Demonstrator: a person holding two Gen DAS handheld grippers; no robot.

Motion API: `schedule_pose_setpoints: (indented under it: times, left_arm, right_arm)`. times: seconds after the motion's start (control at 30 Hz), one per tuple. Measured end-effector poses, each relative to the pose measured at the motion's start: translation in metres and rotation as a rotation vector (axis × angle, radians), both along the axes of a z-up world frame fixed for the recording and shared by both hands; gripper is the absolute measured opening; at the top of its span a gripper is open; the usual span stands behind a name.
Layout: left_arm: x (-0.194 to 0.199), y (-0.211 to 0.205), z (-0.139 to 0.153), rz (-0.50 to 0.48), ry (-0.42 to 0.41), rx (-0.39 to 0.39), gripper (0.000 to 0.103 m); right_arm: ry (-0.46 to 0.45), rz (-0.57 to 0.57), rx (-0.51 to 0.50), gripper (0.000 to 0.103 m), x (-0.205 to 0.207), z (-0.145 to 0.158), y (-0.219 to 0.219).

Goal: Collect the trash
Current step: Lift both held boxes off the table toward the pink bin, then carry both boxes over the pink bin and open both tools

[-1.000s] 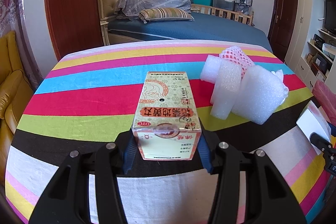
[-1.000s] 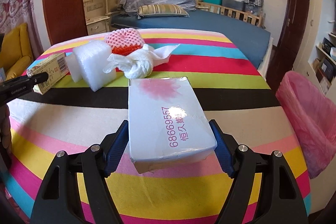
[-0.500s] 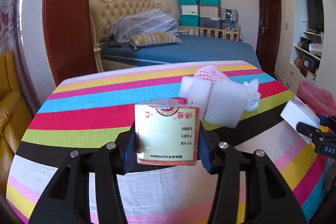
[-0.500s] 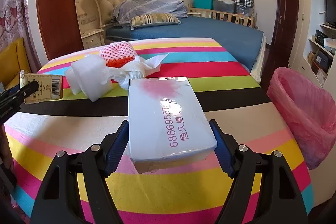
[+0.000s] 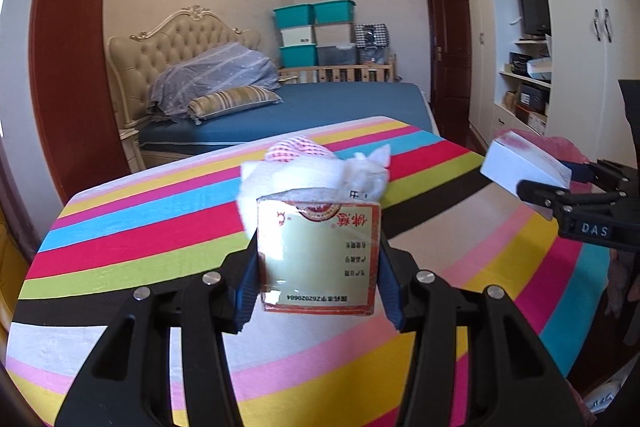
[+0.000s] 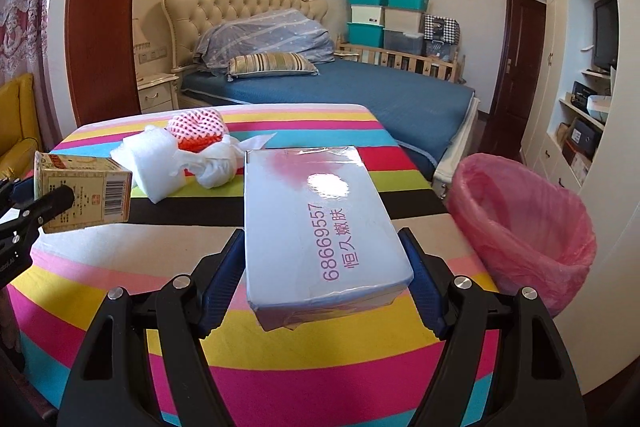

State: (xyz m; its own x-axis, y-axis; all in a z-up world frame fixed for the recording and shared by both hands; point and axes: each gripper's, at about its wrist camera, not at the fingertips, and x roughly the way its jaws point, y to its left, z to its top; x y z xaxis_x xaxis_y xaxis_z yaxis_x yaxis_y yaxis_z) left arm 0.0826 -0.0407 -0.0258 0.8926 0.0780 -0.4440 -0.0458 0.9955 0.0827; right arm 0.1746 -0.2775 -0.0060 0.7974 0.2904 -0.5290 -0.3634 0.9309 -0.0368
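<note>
My left claw (image 5: 318, 267) grips the medicine box (image 5: 318, 259), my right claw (image 6: 322, 275) the pale blue box (image 6: 320, 223), both lifted off the counter (image 6: 280, 347) so I can carry them to the pink-lined bin (image 6: 524, 227) beside it

white box (image 6: 320, 223): purple "68669557" and Chinese characters are running along its top
yellow carton (image 5: 318, 255): "Z62020684" is showing upside down; a barcode is showing in the right wrist view
right gripper (image 5: 560, 187): "DAS" is showing

Striped table (image 6: 280, 355); foam wrap (image 6: 154, 163), red netting (image 6: 196, 131) (bunched), tissue (image 6: 218, 167)
</note>
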Motion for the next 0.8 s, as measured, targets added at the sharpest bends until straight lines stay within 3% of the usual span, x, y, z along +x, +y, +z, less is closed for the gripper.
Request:
schedule_pose_setpoints:
  times: [0.8]
  left_arm:
    - [0.005,-0.056,-0.011,-0.144,0.057,0.066,0.049]
  right_arm:
    - [0.008,-0.106,0.082,0.071,-0.007,-0.012,-0.076]
